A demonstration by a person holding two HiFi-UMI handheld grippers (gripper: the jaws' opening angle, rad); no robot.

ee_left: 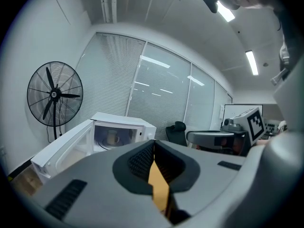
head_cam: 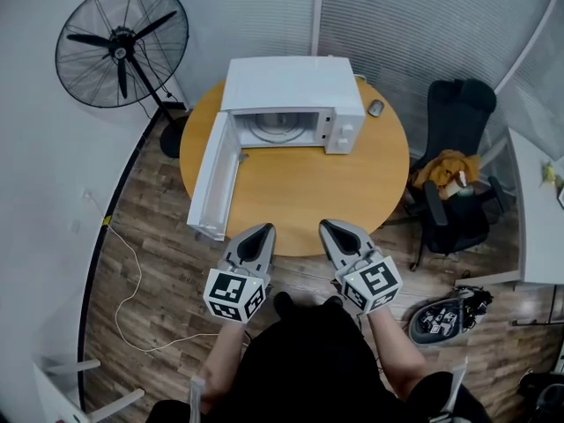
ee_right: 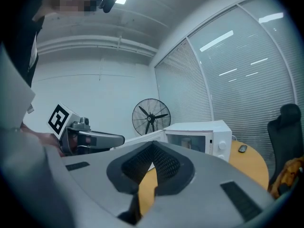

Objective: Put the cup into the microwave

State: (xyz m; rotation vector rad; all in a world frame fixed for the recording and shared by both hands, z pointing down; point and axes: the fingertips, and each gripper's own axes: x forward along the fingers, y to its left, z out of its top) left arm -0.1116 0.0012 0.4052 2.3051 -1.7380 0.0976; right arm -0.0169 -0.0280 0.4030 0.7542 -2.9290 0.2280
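Observation:
The white microwave [head_cam: 291, 85] stands at the back of the round wooden table [head_cam: 352, 192], its door [head_cam: 211, 179] swung wide open to the left. A pale cup [ee_left: 112, 137] stands inside on the turntable; the right gripper view also shows the cup [ee_right: 186, 143] in the cavity. My left gripper [head_cam: 258, 234] and right gripper [head_cam: 339, 230] hover side by side over the table's near edge, well short of the microwave. Both point at it. The left gripper [ee_left: 153, 144] has its jaws together with nothing between them, and so does the right gripper [ee_right: 153, 146].
A standing fan [head_cam: 122, 42] is at the back left. A small dark mouse [head_cam: 376, 107] lies right of the microwave. A black chair [head_cam: 458, 174] with a yellow item stands at the right, beside a white desk [head_cam: 533, 218]. A bag [head_cam: 441, 320] and a cable [head_cam: 132, 271] lie on the floor.

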